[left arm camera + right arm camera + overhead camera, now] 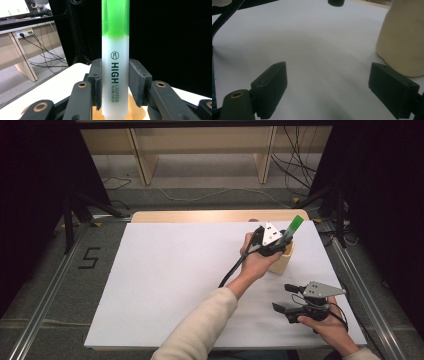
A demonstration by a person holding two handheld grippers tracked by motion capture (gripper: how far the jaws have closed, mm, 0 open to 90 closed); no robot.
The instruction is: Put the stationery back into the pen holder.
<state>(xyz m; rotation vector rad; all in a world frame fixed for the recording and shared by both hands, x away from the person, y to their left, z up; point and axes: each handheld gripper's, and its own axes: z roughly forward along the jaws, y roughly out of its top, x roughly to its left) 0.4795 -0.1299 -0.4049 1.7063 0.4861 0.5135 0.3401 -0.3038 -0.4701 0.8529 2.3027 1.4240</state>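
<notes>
**Highlighter held over the cup**

The left tool (280,241) is clenched on a highlighter (115,75), its pads (96,80) pressing the pale barrel on both sides below the green cap. In the high view the highlighter (293,227) stands tilted over the cup (282,262), cap end up and away from the person; its lower end sits at the cup's mouth, though I cannot tell whether it has gone inside. In the left gripper view the tan opening lies just beneath the barrel's foot.

The highlighter looks light and stiff, a smooth plastic body that could slip or twist if pinched loosely. The grip on the flat mid-barrel, around the printed lettering, seems the sensible place: the cap might pull off, and the foot needs to stay free to enter the cup.

The cup itself is cream-coloured and looks light enough to tip or slide on the white desk (175,280) if knocked from the side. The right tool (287,297) rests on the desk nearer the person than the cup, jaws released and wide with nothing between them; from its own camera the cup (404,37) stands just beyond its pad (393,88). Nothing else lies near the cup, and the tool's cable trails away from it.
</notes>
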